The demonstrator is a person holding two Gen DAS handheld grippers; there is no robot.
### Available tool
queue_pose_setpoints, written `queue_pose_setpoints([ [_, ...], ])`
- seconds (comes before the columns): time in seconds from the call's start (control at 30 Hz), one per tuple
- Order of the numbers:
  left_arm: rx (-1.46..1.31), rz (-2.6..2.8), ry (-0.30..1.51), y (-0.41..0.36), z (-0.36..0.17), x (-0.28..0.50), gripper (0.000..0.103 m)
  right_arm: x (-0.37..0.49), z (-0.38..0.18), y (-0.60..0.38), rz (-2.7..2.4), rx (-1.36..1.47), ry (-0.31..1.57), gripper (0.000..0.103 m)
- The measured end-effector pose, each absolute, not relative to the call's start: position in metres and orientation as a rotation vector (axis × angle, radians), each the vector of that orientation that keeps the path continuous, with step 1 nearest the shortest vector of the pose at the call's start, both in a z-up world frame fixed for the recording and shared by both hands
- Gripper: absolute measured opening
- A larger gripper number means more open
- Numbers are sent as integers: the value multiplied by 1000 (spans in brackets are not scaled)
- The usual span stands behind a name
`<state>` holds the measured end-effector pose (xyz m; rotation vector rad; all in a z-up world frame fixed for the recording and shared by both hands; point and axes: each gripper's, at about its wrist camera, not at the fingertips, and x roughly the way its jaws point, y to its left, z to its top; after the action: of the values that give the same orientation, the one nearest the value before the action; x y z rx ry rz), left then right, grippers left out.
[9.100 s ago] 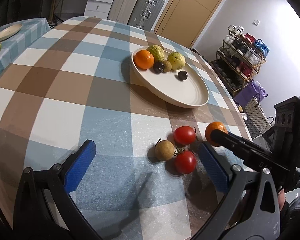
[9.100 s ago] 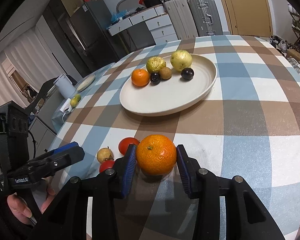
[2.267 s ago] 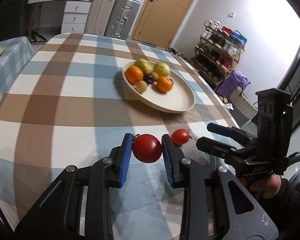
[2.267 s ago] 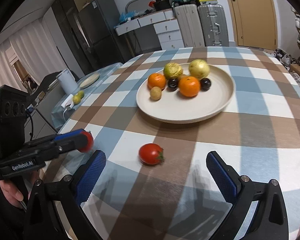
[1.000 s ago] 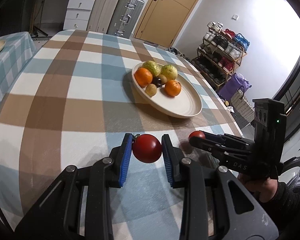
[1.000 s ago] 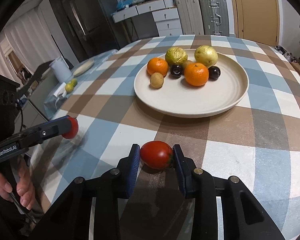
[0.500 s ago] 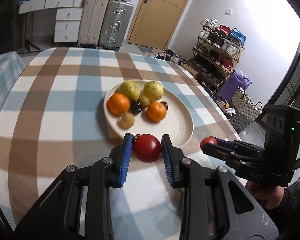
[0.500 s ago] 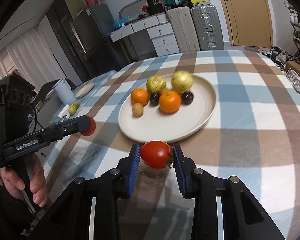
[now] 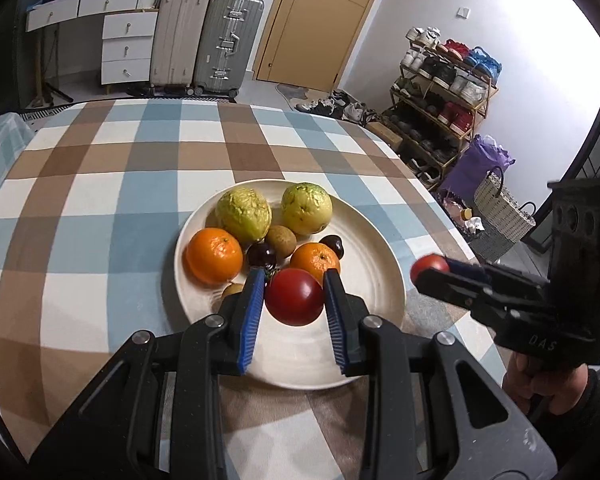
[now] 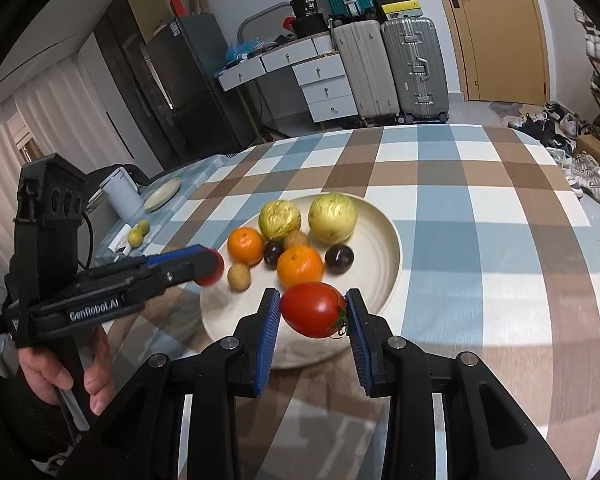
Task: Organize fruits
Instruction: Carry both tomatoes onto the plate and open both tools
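A cream plate (image 9: 384, 280) (image 10: 384, 248) on the checked table holds two oranges (image 9: 214, 255) (image 9: 315, 258), two yellow-green fruits (image 9: 243, 214), a small brown fruit and dark plums. My left gripper (image 9: 294, 300) is shut on a red tomato (image 9: 295, 297) above the plate's near part. My right gripper (image 10: 313, 312) is shut on a second red tomato (image 10: 313, 310) above the plate's near rim. Each gripper shows in the other's view, the right (image 9: 430, 270) beside the plate's right edge, the left (image 10: 210, 266) at its left edge.
The checked tablecloth (image 9: 120, 184) spreads around the plate. A side table at the left holds a small plate (image 10: 162, 192), a white jug (image 10: 120, 196) and two small fruits. Suitcases, drawers and a shoe rack (image 9: 448, 92) stand beyond the table.
Both grippers have moved forward with their tomatoes, from in front of the plate to over it. The plate now looks closer in both views.
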<state>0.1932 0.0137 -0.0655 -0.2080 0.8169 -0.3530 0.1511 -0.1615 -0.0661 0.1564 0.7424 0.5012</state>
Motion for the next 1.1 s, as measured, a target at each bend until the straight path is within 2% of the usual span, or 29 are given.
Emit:
queue_pose_setpoints([
  [0.63,-183,-392,894,3,-107,235,27,210,-92,-152,487,216,816,34],
  [0.97,-199,-395,884,4,-104,236,28,218,-98,-154,480,248,835,34],
  [1.0,-198,-392,883,4,-103,235,28,218,-97,-154,479,253,833,36],
  [1.1,-200,-388,875,5,-99,232,30,216,-93,-155,484,265,812,49],
])
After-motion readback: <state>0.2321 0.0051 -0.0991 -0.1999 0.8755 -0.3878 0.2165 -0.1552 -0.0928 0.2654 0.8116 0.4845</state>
